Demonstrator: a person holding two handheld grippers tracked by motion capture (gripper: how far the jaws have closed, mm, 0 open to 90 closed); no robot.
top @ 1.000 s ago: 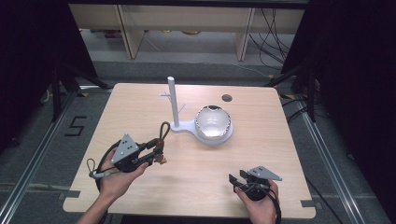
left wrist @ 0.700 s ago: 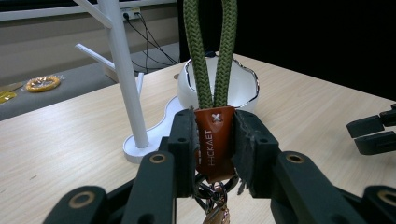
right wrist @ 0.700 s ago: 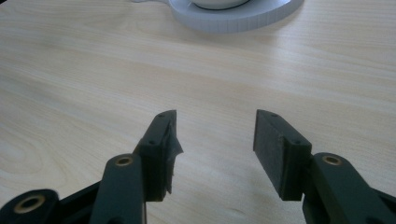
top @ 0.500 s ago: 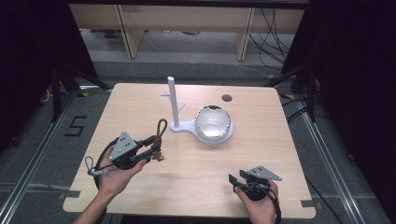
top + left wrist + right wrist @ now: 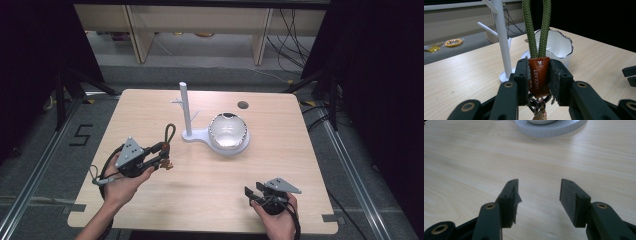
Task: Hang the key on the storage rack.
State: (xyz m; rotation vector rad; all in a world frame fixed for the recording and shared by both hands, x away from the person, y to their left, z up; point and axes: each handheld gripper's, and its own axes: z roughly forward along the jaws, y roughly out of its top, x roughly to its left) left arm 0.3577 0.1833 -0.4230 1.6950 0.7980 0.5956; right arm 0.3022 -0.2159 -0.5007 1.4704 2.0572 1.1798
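Green cord loop: soft, light, floppy above the leather tab.
Left tool: clamped on that tab, near the white stand.
Right tool: jaws apart, empty, over the tabletop.
Best hold: the stiff tab.

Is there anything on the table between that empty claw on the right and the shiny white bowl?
Nothing: in the high view the wood between the right gripper and the bowl is bare, and the right gripper view agrees.
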